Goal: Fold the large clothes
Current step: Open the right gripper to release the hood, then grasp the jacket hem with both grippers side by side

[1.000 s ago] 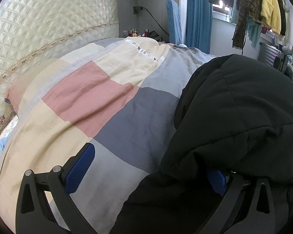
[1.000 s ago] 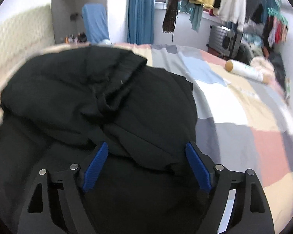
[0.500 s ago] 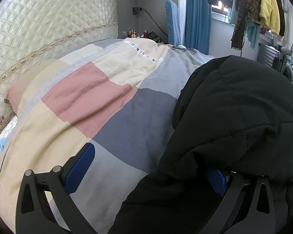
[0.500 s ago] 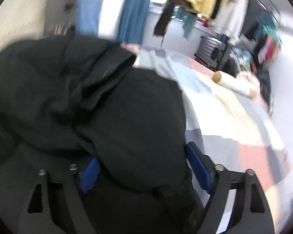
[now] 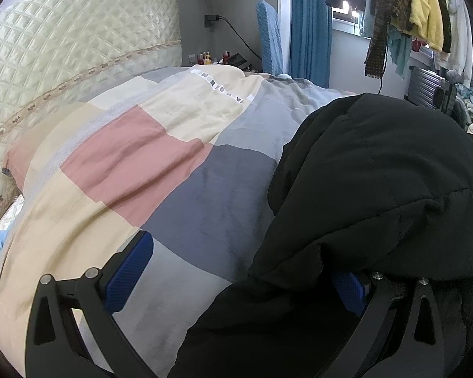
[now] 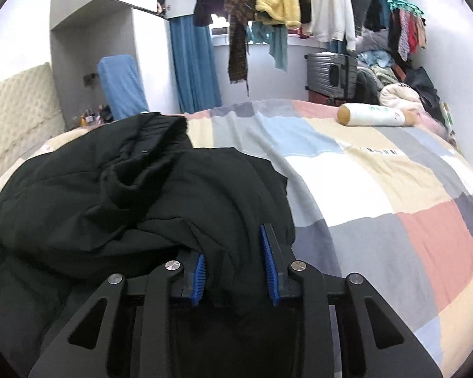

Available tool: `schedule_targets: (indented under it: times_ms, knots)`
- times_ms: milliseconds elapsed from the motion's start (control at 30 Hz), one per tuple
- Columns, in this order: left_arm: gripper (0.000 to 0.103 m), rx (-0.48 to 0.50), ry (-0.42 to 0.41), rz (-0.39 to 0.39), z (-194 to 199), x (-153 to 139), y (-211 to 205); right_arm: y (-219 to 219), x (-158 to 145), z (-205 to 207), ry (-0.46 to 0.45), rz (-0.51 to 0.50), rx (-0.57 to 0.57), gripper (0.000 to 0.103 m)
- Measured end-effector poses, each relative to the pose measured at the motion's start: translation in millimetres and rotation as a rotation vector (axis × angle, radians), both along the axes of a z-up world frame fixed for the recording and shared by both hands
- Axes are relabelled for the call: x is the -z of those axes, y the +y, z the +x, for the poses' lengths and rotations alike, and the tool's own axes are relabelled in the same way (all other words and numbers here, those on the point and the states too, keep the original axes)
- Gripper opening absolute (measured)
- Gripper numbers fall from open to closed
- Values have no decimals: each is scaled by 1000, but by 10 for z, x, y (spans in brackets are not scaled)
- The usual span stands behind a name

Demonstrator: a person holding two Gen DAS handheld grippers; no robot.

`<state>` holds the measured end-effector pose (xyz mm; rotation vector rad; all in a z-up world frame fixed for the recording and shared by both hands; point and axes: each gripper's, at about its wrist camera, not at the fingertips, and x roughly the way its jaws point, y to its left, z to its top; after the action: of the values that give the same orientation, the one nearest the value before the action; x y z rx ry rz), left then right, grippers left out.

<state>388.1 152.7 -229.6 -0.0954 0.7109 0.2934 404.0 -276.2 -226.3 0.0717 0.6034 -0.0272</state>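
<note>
Right gripper (image 6: 235, 267) jaws closing on black jacket (image 6: 142, 195); left gripper (image 5: 236, 271) wide (one pad buried).

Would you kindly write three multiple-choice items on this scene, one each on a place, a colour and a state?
1. Where does the bolster lie?
A. on the bed's far side
B. on the jacket
C. on the floor

2. What colour is the jacket?
A. yellow
B. black
C. blue

3. What is between the right gripper's pads?
A. nothing
B. the quilt
C. a fold of jacket

Answers: 1 A, it rests on the quilt near the far edge. 2 B, the fabric is black in both views. 3 C, black cloth fills the gap as the jaws are closing.
</note>
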Motion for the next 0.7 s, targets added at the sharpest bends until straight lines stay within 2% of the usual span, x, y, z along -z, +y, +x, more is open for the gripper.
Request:
schedule_targets:
  times_ms: [167,267,467,700]
  knots:
    - [103,8,13,-8,29,42,-4,-81,265,143,63,-19,19,27]
    - [103,10,10,-5,25,29,-3,-65,300,141,75,-12,25,27]
    - [103,85,-9,8,-111,-196,-114,-81,104,-73,86,43,26,29]
    - [103,153,-67,-68,-572,-611,-269,-33,-295,-543,59,129,33,29]
